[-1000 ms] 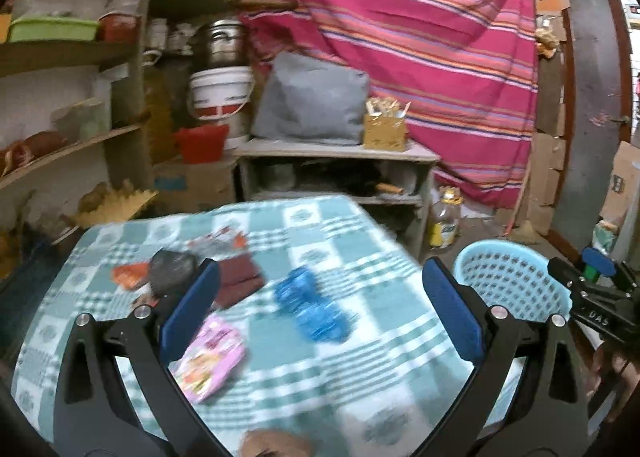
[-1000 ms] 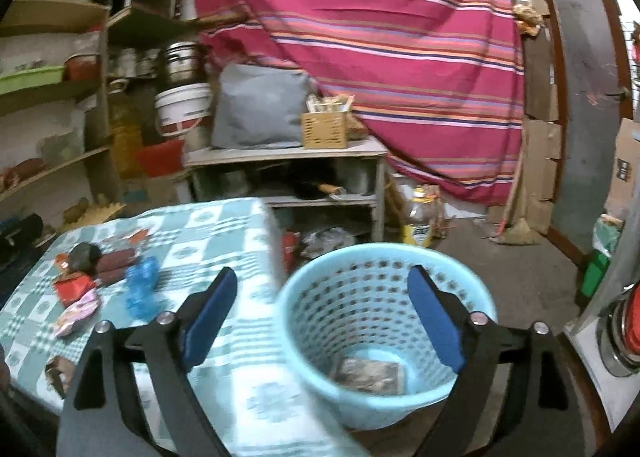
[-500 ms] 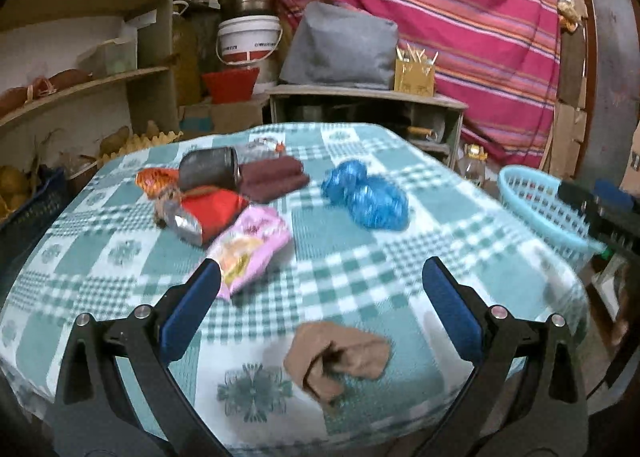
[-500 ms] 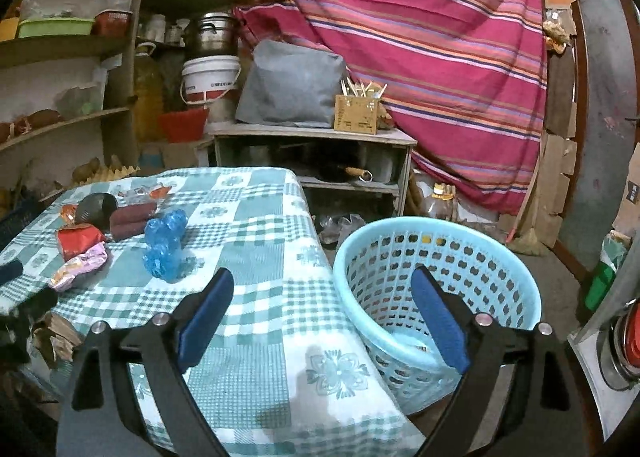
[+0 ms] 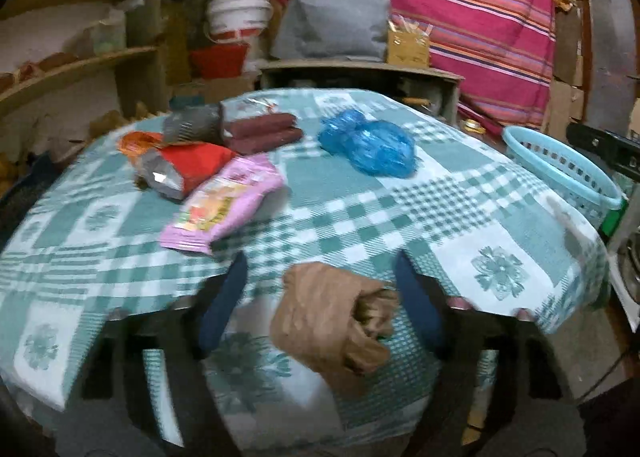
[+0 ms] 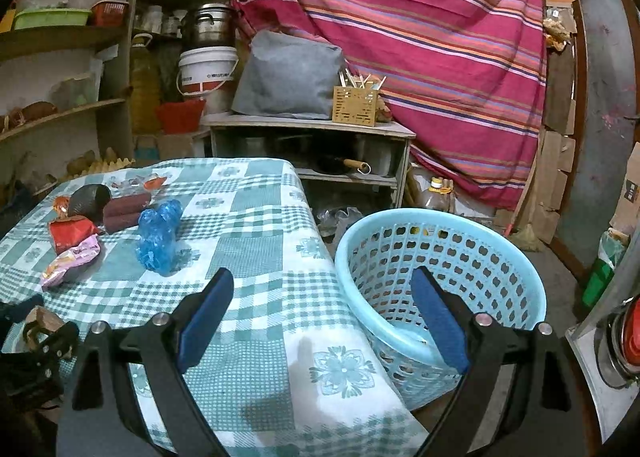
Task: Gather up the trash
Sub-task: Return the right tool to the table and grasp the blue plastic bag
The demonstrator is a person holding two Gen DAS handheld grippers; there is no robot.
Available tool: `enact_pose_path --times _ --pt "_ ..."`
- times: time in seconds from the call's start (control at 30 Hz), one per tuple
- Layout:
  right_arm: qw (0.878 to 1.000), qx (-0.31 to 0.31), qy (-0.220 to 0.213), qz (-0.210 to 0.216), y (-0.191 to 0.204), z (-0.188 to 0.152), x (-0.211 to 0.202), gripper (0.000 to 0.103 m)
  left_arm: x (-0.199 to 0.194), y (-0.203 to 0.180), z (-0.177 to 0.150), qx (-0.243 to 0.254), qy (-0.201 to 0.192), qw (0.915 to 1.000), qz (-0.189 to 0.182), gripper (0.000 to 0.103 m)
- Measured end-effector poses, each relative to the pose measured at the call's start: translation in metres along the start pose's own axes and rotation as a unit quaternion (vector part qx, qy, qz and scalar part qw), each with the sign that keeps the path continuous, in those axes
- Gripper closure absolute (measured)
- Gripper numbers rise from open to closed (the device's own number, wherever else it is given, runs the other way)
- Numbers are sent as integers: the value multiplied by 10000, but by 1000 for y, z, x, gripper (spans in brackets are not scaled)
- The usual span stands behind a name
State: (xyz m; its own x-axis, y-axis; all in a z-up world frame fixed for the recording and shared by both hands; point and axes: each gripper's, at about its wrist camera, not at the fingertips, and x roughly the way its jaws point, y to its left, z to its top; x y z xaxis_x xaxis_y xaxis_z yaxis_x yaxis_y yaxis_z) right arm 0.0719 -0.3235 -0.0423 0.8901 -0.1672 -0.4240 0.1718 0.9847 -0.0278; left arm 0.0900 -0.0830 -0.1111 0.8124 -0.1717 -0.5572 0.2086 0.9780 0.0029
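The left gripper (image 5: 320,305) has its blue-padded jaws either side of a crumpled brown paper bag (image 5: 332,321) on the green-and-white checked tablecloth (image 5: 460,217); they have just been closing, and through the blur it is unclear whether the pads touch it. Beyond lie a pink snack packet (image 5: 224,205) and a crumpled blue plastic bag (image 5: 368,147). The right gripper (image 6: 326,321) is wide and empty, with the light blue plastic laundry basket (image 6: 480,241) just ahead of its right jaw.

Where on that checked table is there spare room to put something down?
The cloth is bare between the blue bag and the basket. The far left is crowded with wrappers; a brown bag fills the near edge.
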Motion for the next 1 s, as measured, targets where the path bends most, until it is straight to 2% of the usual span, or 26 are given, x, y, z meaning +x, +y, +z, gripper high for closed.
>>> enact_pose_path --times 0.03,0.23,0.3,0.5,0.73,1.0 --pt "10000 -6 7 6 1 0 1 15 4 0 -1 -7 101 9999 -121 52" --pt "9999 -51 60 64 10 1 6 15 8 0 -4 -27 113 9997 -226 52" --pt "9999 -59 59 94 13 2 8 15 8 1 -3 -22 117 9995 -291 58" --pt "9998 -24 86 187 24 7 14 15 3 8 13 -37 10 9994 -348 59" --pt "9992 -40 9 401 49 22 23 15 -13 36 67 -46 -389 9992 -78 59" --pt "9971 -300 126 685 93 48 53 15 -4 77 132 -154 -601 9978 236 58"
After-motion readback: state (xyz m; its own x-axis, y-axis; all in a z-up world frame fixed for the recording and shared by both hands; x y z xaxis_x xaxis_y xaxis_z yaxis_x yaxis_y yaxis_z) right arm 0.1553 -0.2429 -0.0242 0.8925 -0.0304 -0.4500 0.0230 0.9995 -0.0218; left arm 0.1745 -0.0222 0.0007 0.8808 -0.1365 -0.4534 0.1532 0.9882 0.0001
